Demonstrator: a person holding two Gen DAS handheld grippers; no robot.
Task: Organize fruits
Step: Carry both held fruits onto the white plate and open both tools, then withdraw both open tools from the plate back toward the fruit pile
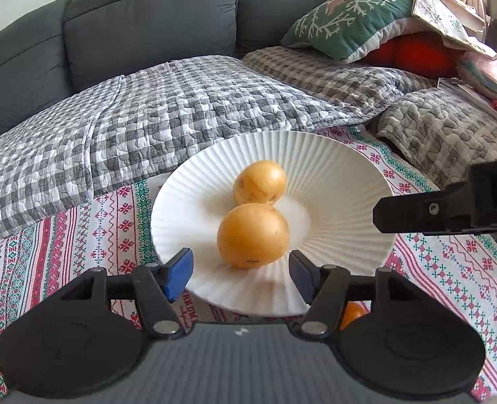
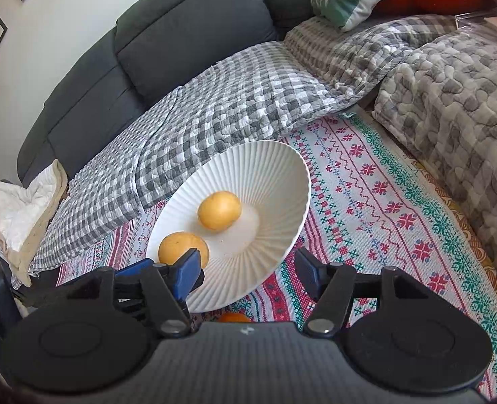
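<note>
Two round, smooth-skinned yellow-orange fruits sit in the shallow well of a white plate whose broad rim is ribbed with fine radial flutes: the nearer fruit is matte with a small dark fleck low on its skin, and the farther fruit, touching it from behind, shows brownish scuffs. The plate rests on a woven cloth patterned in red, green and white cross-stitch bands. Just off the plate's near rim, on that cloth, a third orange fruit peeks out, mostly hidden behind the gripper body. The left gripper hovers at the plate's near edge with its blue-padded fingers spread wide on either side of the nearer fruit, touching nothing. The right gripper is likewise spread apart over the plate's near rim, holding nothing, its dark finger seen from the left view reaching in over the plate's right side. Beyond the plate lies a puffy quilted grey-and-white checked blanket draped over a dark grey fabric sofa, with a green cushion bearing white branch motifs farther right.
</note>
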